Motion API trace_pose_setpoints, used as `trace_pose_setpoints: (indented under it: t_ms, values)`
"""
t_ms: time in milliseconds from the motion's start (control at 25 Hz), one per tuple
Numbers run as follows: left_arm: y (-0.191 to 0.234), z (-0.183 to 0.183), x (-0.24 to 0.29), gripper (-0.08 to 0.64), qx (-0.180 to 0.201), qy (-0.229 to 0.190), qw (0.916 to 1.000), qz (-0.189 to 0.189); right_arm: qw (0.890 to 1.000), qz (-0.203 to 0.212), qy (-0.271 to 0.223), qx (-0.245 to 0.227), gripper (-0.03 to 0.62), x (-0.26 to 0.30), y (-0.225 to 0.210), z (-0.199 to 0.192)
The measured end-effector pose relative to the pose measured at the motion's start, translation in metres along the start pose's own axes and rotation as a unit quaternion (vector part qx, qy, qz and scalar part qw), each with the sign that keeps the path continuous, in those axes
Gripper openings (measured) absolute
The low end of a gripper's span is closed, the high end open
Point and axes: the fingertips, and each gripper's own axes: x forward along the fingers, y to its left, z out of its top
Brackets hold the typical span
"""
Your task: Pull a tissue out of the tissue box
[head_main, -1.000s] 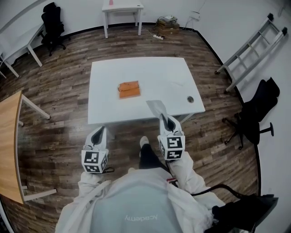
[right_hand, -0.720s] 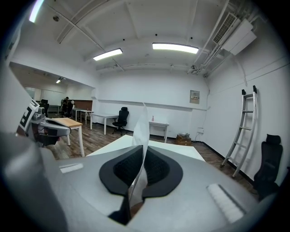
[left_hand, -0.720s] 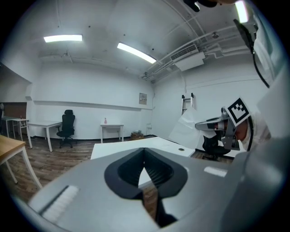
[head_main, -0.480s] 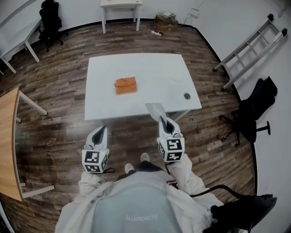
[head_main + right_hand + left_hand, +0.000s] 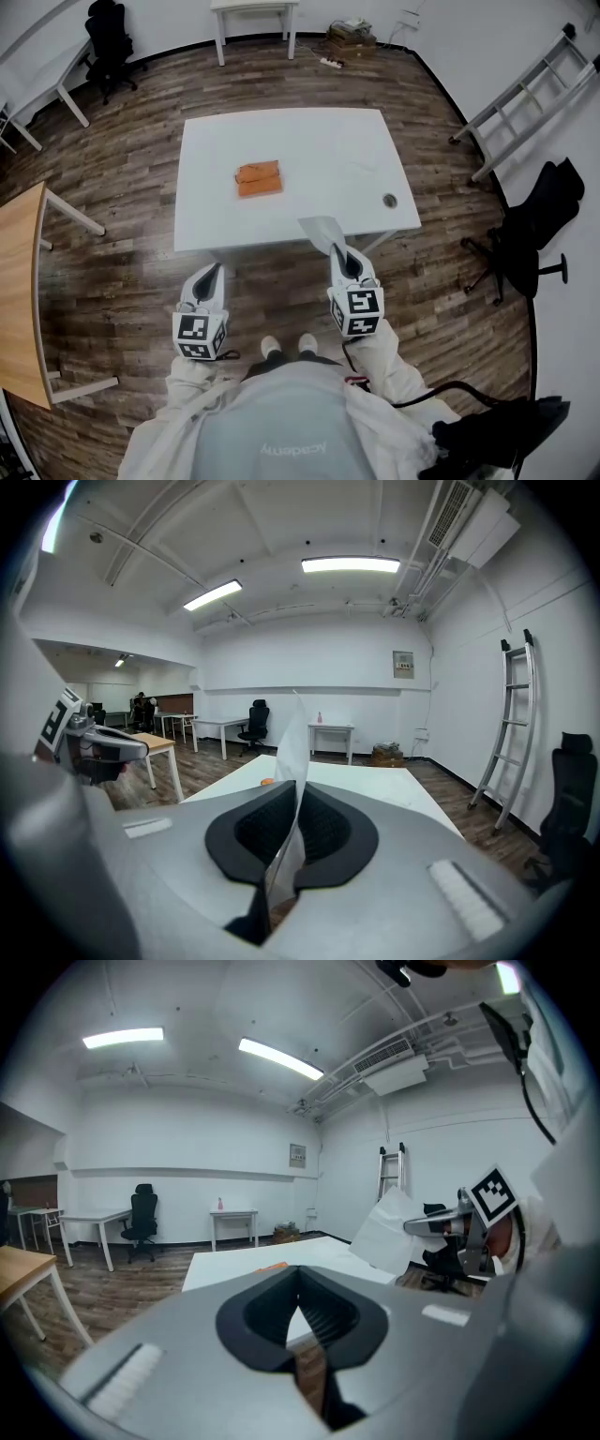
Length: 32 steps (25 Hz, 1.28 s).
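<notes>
So here's where we're at: the right tongs (image 5: 337, 248) are clenched on the tissue (image 5: 322, 230). The right gripper view shows the thin white sheet pinched between the pads and standing up out of them. The left tongs (image 5: 214, 273) are closed with nothing in them, hanging off to the side.

The tissue box (image 5: 260, 179), the flat orange one, sits around the middle of the bench (image 5: 309, 136), well apart from both tongs. The sheet doesn't look connected to it at all, so we'd say the pull itself is basically done.

What could go wrong from here, as far as we can judge:

- We're standing back from the bench, so the tongs and most of the sheet hang over the wooden floor (image 5: 131, 187). If the grip loosens at all, the tissue probably floats down there instead of onto the bench.
- Only the bottom of the sheet looks caught in the pads. Tissue is flimsy and slippery, so a quick swing could drag it out or fold it over.
- If we bring the left tongs in to help and both pull, it'll likely tear. That stuff has no strength.
- A fast release could leave it clinging to one pad instead of dropping clean.
</notes>
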Motion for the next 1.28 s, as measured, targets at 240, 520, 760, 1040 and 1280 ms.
trace_pose_setpoints:
  t_ms: [240,520,760,1040,1280]
  values:
    - [-0.009,0.008,0.009,0.0,0.008,0.001,0.9999,0.016,1.0,0.011,-0.005,0.007,0.003,0.006,-0.017,0.001]
    - [-0.011,0.013,0.014,0.0,0.014,0.002,0.9995,0.029,1.0,0.027,-0.003,0.012,0.003,0.012,-0.022,-0.003]
    - [-0.015,0.021,0.021,0.0,0.017,-0.005,0.9992,0.036,0.999,0.036,-0.005,0.002,0.003,0.016,-0.026,0.0]
    - [-0.018,0.02,0.024,0.0,0.018,-0.003,0.9991,0.039,0.999,0.041,-0.007,0.005,0.003,0.018,-0.031,0.0]
    - [-0.018,0.02,0.028,0.0,0.018,-0.001,0.9991,0.039,0.999,0.043,-0.005,0.008,0.003,0.021,-0.033,-0.001]
